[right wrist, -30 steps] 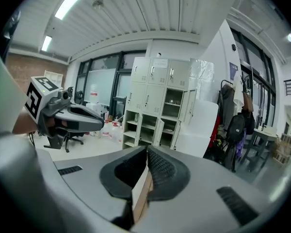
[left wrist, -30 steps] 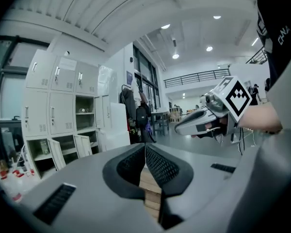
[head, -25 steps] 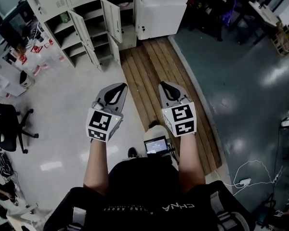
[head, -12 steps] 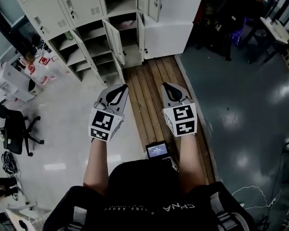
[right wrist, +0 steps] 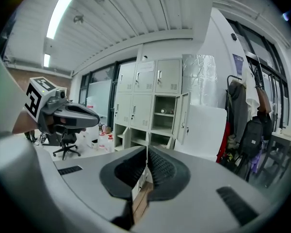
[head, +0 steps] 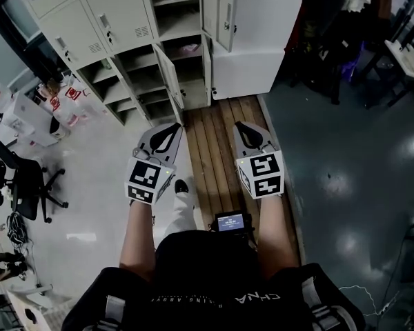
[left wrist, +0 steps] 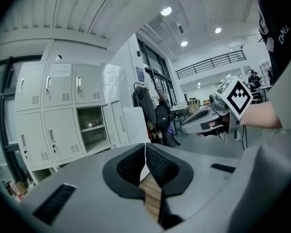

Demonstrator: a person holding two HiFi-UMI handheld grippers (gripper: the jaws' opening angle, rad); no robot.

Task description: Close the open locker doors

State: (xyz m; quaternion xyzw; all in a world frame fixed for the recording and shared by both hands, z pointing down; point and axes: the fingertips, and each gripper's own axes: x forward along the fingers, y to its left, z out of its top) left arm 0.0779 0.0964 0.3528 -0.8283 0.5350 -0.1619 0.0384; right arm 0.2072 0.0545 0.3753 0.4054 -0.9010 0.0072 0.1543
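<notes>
The white lockers (head: pixel 117 19) stand ahead at the top of the head view. An upper door (head: pixel 225 9) hangs open beside a bare shelf compartment (head: pixel 179 16), and a lower door (head: pixel 168 76) stands ajar over more open compartments. My left gripper (head: pixel 172 125) and right gripper (head: pixel 238 125) are held side by side, well short of the lockers, both shut and empty. In the left gripper view the shut jaws (left wrist: pixel 145 148) point toward an open compartment (left wrist: pixel 91 129). The right gripper's shut jaws (right wrist: pixel 146 152) face the open door (right wrist: pixel 185 116).
A wooden plank strip (head: pixel 217 150) leads to the lockers. A white box unit (head: pixel 252 54) stands right of them. An office chair (head: pixel 24 181) and printed bags (head: pixel 55 102) are at the left, dark glossy floor (head: pixel 345 157) at the right. A small screen (head: pixel 230 221) sits at my waist.
The lockers have come nearer and slid lower in the head view as I walk along the planks. Both grippers keep their pose, shut.
</notes>
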